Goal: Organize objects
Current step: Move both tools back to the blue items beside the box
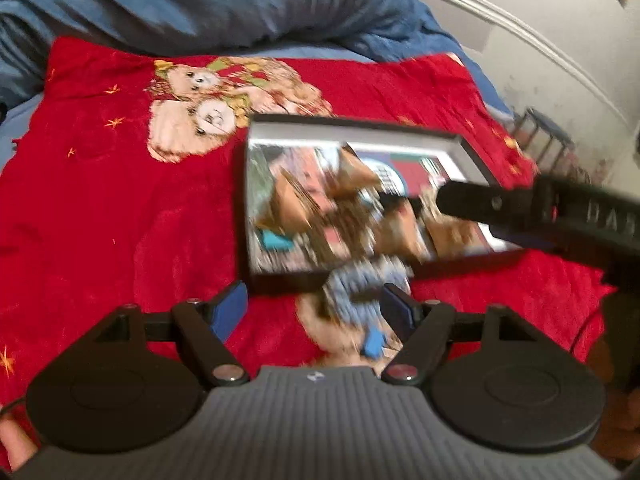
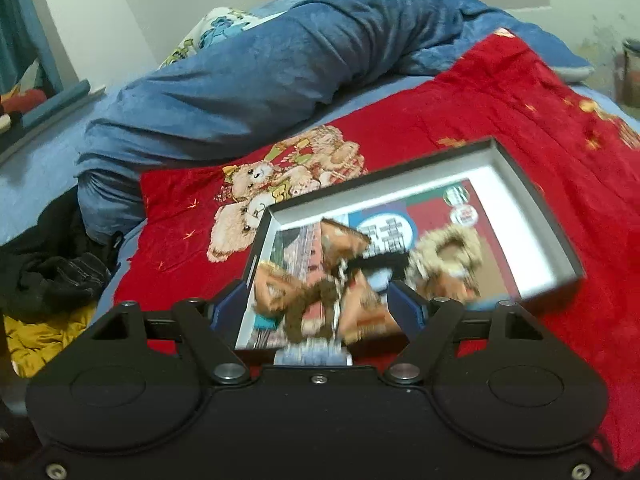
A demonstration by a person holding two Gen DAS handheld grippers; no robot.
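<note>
A blurred brown furry toy [image 2: 320,280] is seen in the shallow box [image 2: 536,184], just ahead of the released right tongs [image 2: 320,308]; the left tongs [image 1: 316,308] are likewise spread, nothing gripped.

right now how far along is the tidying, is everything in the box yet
Mostly packed: several blurred brown and tan items already lie in the open box on the red blanket. Nothing is in hand; the left gripper and right gripper are both open and empty. Left: one blue-and-tan item lies on the blanket just outside the box's near edge.
</note>
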